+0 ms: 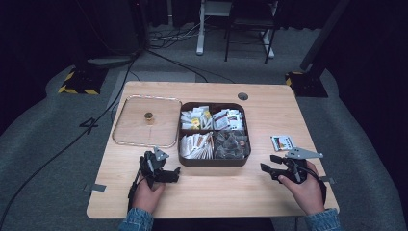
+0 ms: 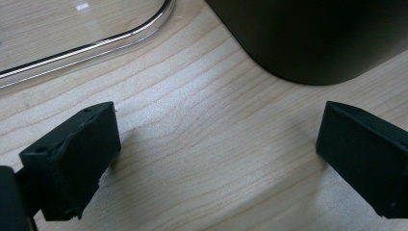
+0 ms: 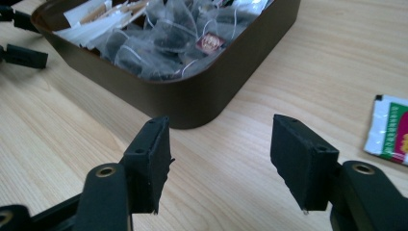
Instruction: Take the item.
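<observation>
A dark brown box (image 1: 211, 161) with several compartments of tea bags and sachets sits mid-table; its near corner (image 3: 192, 103) faces my right gripper. A clear lid (image 1: 139, 125) with a small knob lies to the left of the box. My left gripper (image 1: 171, 174) rests on the wood by the box's front left corner (image 2: 312, 43), jaws wide apart with bare wood between them. My right gripper (image 1: 269, 163) hovers low at the front right, open, nothing between its jaws (image 3: 221, 159). A white, green and red sachet (image 1: 282, 142) lies on the table just beyond it (image 3: 389, 130).
The table's front edge (image 1: 211, 214) runs just under both hands. A round cable hole (image 1: 243, 96) sits at the table's back. Chair and desk legs stand on the grey floor behind. Bare wood stretches between the two grippers.
</observation>
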A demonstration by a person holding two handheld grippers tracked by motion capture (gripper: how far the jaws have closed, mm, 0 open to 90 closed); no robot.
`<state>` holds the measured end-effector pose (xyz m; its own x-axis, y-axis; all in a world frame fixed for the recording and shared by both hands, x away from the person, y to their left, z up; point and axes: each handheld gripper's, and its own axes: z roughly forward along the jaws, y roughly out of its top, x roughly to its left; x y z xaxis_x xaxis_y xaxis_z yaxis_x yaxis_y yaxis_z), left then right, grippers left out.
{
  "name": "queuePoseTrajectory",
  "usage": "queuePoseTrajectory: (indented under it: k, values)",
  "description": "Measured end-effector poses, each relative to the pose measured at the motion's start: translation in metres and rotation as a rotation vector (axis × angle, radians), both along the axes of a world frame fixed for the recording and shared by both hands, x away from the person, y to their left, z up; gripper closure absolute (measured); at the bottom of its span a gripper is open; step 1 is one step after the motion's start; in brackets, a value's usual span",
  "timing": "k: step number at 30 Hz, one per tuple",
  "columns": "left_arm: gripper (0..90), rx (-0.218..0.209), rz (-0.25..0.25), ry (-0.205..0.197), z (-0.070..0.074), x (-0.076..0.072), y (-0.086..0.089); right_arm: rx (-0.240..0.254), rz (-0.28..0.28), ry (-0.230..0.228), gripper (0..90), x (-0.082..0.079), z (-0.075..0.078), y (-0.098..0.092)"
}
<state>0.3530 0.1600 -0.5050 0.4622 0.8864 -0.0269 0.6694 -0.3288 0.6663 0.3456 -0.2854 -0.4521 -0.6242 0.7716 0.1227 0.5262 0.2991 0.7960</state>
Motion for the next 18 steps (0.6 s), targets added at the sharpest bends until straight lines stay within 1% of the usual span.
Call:
queuePoseTrajectory:
  k: [4,8,18]
  values:
    - [1.9,-0.001,0.0,0.0,0.0,0.0,0.0,-0.003,0.004,0.026,39.9,-0.001,-0.013,0.004]
    - [1.9,-0.001,-0.001,0.0,0.0,0.0,0.0,-0.013,0.006,0.035,39.4,0.0,-0.022,0.006]
    - [1.9,-0.002,-0.001,0.0,0.0,0.0,0.0,-0.101,0.013,0.021,36.7,0.002,-0.041,0.011]
